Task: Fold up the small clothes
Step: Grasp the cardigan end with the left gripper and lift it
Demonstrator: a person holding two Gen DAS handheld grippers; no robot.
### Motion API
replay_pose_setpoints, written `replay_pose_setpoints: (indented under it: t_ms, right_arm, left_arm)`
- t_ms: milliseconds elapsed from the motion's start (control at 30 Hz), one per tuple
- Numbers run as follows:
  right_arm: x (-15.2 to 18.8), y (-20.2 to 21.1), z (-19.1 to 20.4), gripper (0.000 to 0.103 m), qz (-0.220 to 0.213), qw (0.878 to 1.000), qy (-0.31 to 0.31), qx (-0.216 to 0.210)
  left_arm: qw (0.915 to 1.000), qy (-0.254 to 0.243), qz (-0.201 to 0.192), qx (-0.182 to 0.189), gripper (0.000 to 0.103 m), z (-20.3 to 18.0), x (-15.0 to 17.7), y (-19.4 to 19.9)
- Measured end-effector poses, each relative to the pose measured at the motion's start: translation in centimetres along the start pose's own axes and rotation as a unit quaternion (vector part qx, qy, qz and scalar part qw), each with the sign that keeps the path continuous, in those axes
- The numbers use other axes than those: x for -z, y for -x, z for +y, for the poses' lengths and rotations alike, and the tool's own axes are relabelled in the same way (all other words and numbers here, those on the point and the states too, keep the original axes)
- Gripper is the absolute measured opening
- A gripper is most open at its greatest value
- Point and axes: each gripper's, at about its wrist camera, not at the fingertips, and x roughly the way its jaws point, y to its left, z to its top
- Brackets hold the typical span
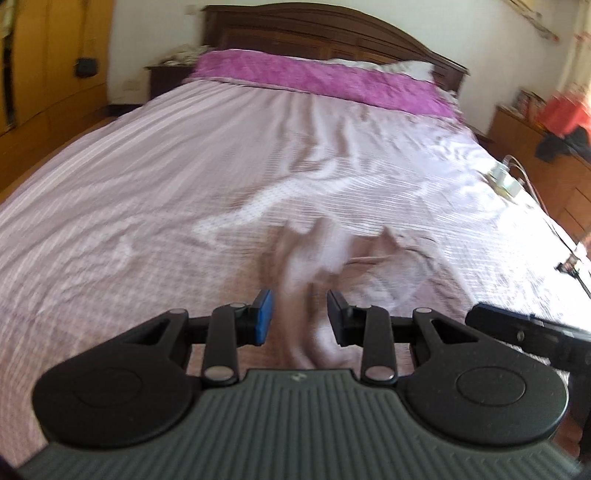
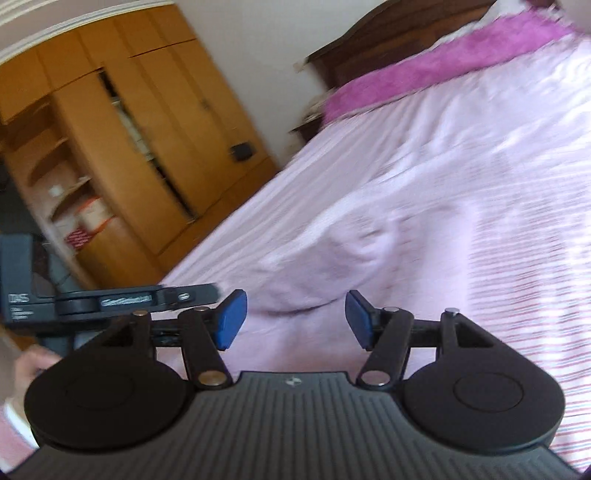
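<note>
A small pale pink and white garment [image 1: 325, 254] lies crumpled on the pink striped bedspread [image 1: 166, 177], blurred by motion. Part of it runs down between the fingers of my left gripper [image 1: 298, 317], whose jaws stand apart; I cannot tell whether they touch the cloth. My right gripper [image 2: 293, 319] is open and empty above the bedspread [image 2: 424, 192], over a raised fold of pale cloth [image 2: 347, 258]. The other gripper's body shows at the right edge of the left wrist view [image 1: 524, 332] and at the left of the right wrist view [image 2: 92, 299].
A purple blanket [image 1: 325, 79] and a dark wooden headboard [image 1: 332, 29] are at the far end. A wooden wardrobe [image 2: 122, 147] stands left of the bed. A white device with cables [image 1: 506, 181] lies near the bed's right edge, beside a wooden dresser [image 1: 554, 162].
</note>
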Motion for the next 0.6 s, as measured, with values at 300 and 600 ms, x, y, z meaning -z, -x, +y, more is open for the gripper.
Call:
replay_pose_setpoints:
  t_ms: [300, 600]
  right_arm:
    - [0.6, 2.4, -4.4, 0.067, -0.019, 0.996, -0.038, 0.077]
    - [1.9, 2.4, -5.8, 0.067, -0.002, 0.994, -0.045, 0.096]
  left_arm:
    - [0.9942, -0.101, 0.018, 0.031, 0.061, -4.5, 0.0, -3.6]
    - [0.9859, -0.156, 0.057, 0.023, 0.061, -6.5, 0.3, -9.1]
